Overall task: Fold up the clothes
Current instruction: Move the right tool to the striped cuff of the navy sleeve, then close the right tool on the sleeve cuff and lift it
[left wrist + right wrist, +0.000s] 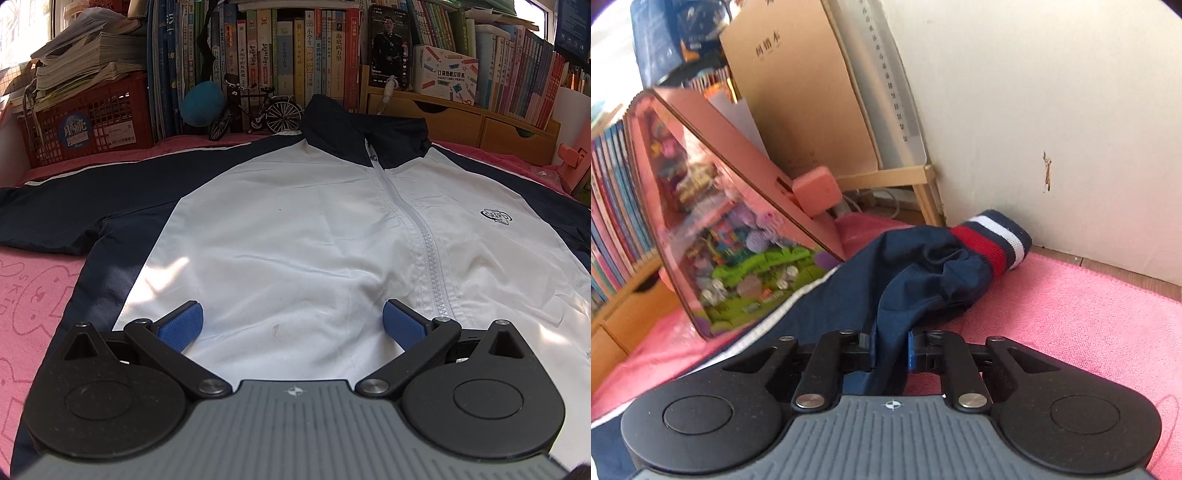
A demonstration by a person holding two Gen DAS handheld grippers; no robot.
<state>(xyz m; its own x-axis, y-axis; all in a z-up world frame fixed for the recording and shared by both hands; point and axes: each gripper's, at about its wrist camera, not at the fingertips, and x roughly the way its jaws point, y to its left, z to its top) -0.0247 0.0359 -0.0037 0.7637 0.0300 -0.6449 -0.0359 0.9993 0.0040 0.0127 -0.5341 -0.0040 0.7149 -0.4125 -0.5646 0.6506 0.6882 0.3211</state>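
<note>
A white and navy zip jacket [303, 229] lies flat, front up, on a pink cloth [33, 295], collar toward the books. My left gripper [291, 325] is open above the white lower front, its blue pads [184, 325] wide apart with nothing between them. In the right wrist view my right gripper [890, 350] is shut on a fold of the jacket's navy sleeve [923, 273]. The sleeve runs away from the jaws to its red, white and navy striped cuff [993, 243], which rests on the pink cloth [1071, 317] near the wall.
Books, a red crate [92, 122] of papers, a model bicycle [258, 107], a blue ball [203, 103] and wooden drawers [461, 122] line the back. A pink toy box [731, 229] stands just left of the sleeve. A cream wall [1052, 129] bounds the right side.
</note>
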